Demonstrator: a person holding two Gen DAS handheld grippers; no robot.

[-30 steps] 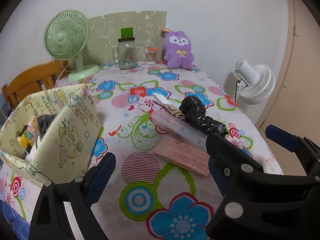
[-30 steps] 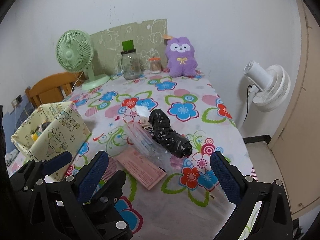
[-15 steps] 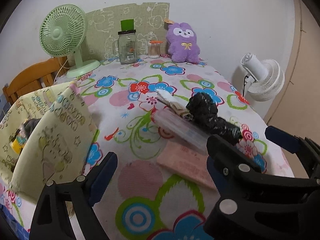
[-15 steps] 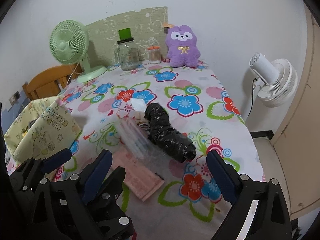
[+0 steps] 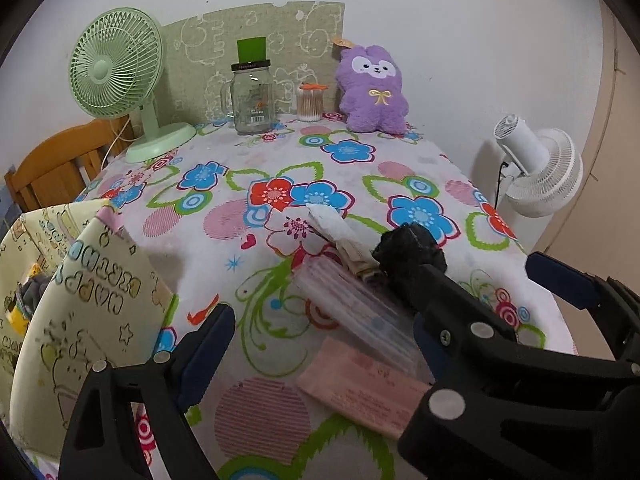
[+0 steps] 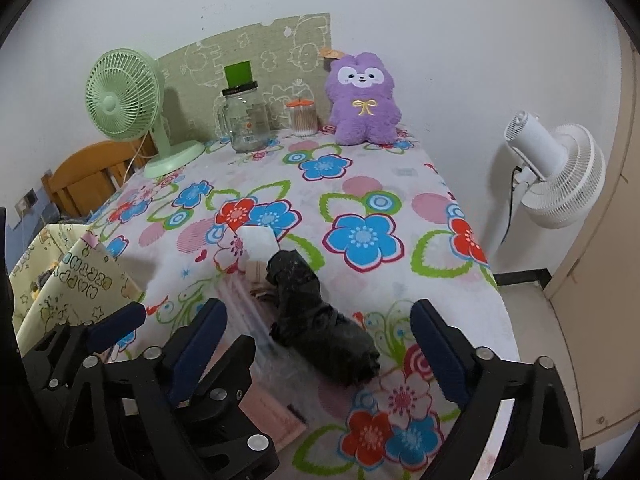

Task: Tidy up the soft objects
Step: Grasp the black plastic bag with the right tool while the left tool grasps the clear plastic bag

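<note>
A black plastic bundle (image 6: 320,320) lies mid-table beside a clear plastic packet (image 5: 356,312), a pink packet (image 5: 360,392) and a white folded tissue pack (image 6: 259,242). A yellow fabric storage box (image 5: 80,320) with items inside stands at the left. My left gripper (image 5: 320,344) is open and empty, above the clear and pink packets. My right gripper (image 6: 320,356) is open and empty, its fingers either side of the black bundle and a little above it. A purple plush toy (image 6: 362,100) sits at the table's far edge.
A green desk fan (image 5: 120,76), a glass jar (image 5: 252,100) and a cotton-swab pot (image 5: 310,102) stand along the back by a green board. A white floor fan (image 6: 556,176) stands right of the table. A wooden chair (image 5: 52,168) is at the left.
Both grippers have moved forward and down over the table, closer to the black bundle and packets. Both stay open and empty.
</note>
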